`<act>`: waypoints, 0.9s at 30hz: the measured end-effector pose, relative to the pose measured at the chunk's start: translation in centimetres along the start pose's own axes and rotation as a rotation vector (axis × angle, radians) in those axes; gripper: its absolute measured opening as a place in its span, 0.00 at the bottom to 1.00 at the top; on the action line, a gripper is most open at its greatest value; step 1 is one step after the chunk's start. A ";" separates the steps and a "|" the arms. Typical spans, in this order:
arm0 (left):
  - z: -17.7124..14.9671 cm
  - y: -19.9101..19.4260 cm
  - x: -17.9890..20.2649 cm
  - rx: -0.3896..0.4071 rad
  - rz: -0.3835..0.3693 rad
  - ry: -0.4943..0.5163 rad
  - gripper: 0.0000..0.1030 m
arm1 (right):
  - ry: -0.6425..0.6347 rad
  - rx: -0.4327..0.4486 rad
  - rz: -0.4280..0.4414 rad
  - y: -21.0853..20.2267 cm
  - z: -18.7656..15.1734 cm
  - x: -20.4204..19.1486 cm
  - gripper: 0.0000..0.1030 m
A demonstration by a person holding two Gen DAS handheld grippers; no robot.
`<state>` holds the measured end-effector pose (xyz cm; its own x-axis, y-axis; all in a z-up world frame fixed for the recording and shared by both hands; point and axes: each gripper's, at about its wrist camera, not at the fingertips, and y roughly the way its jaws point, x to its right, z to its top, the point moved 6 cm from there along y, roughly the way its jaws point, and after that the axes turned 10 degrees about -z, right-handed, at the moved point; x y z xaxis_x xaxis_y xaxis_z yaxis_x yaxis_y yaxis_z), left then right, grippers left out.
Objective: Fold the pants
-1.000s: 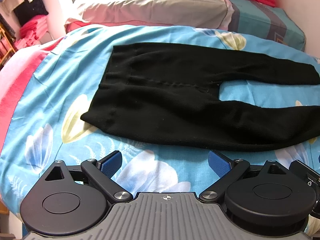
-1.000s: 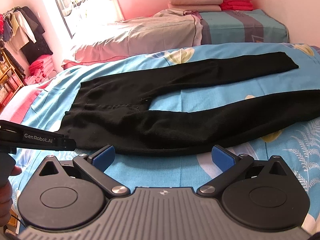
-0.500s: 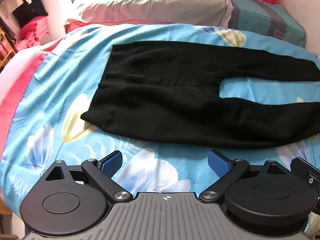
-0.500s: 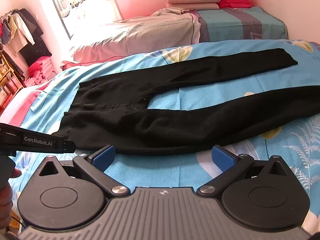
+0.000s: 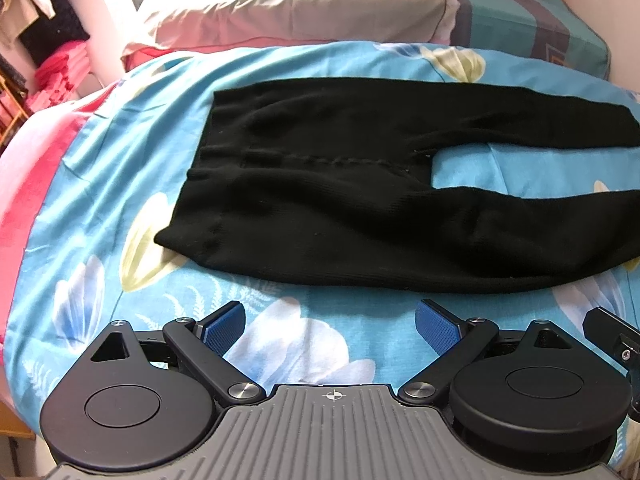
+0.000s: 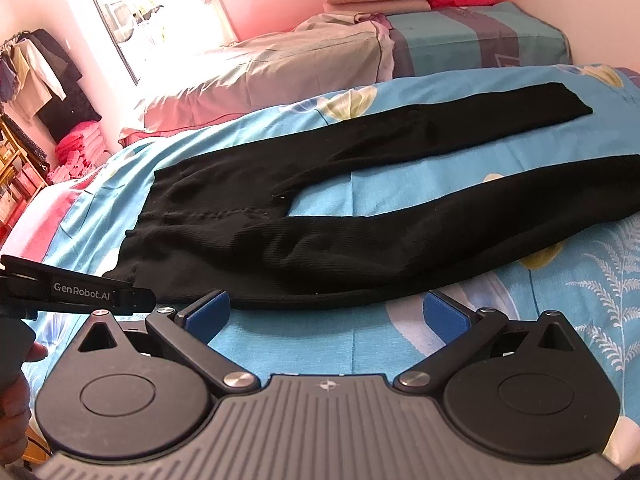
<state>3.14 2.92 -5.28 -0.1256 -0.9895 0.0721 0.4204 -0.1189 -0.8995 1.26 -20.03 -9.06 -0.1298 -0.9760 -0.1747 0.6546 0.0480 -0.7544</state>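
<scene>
**Both grippers wide, pants untouched**

Left hand-held gripper (image 5: 330, 322): fingers spread wide, holding nothing. Right hand-held gripper (image 6: 328, 314): same, empty. Black pants (image 5: 340, 196) flat on the bed (image 5: 100, 200), at 12 o'clock from both, waistband toward 9 o'clock. Since a second ago, both views have edged closer to the near hem.

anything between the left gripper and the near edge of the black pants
Nothing but bare floral bedsheet separates the open left gripper from the black pants, as the left wrist view shows.
</scene>
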 end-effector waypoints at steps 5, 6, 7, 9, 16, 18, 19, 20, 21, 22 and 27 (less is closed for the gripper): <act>0.3 0.5 0.6 -0.011 0.002 0.010 1.00 | 0.010 -0.011 0.001 0.4 0.1 0.6 0.99; 0.4 0.7 0.8 -0.014 0.002 0.012 1.00 | 0.013 -0.014 0.001 0.5 0.1 0.7 0.99; 0.5 0.8 1.0 -0.017 0.001 0.013 1.00 | 0.016 -0.017 0.001 0.6 0.1 0.9 0.99; 0.6 1.1 1.4 -0.022 0.002 0.016 1.00 | 0.020 -0.021 -0.001 0.8 0.2 1.3 0.99; 1.3 2.5 3.0 -0.046 0.002 0.030 1.00 | 0.043 -0.043 -0.011 1.7 0.6 3.2 0.99; 1.6 2.9 3.6 -0.054 0.003 0.035 1.00 | 0.051 -0.049 -0.014 2.0 0.7 3.8 0.99; 1.7 3.1 3.9 -0.058 0.003 0.037 1.00 | 0.056 -0.052 -0.016 2.1 0.8 4.2 0.99; 1.9 3.4 4.1 -0.062 0.002 0.039 1.00 | 0.062 -0.056 -0.017 2.3 0.9 4.6 0.99; 2.0 3.6 4.4 -0.066 0.003 0.042 1.00 | 0.068 -0.059 -0.019 2.5 1.0 5.0 0.99; 2.2 3.9 4.7 -0.069 0.004 0.045 1.00 | 0.075 -0.062 -0.021 2.7 1.1 5.4 0.99; 3.1 5.4 6.2 -0.084 -0.013 0.048 1.00 | 0.107 -0.071 -0.023 3.7 1.6 7.5 0.99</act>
<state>7.42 -4.06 -8.38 -0.1740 -0.9826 0.0654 0.3422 -0.1226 -0.9316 3.85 -27.55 -12.13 -0.2256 -0.9490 -0.2201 0.5967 0.0440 -0.8013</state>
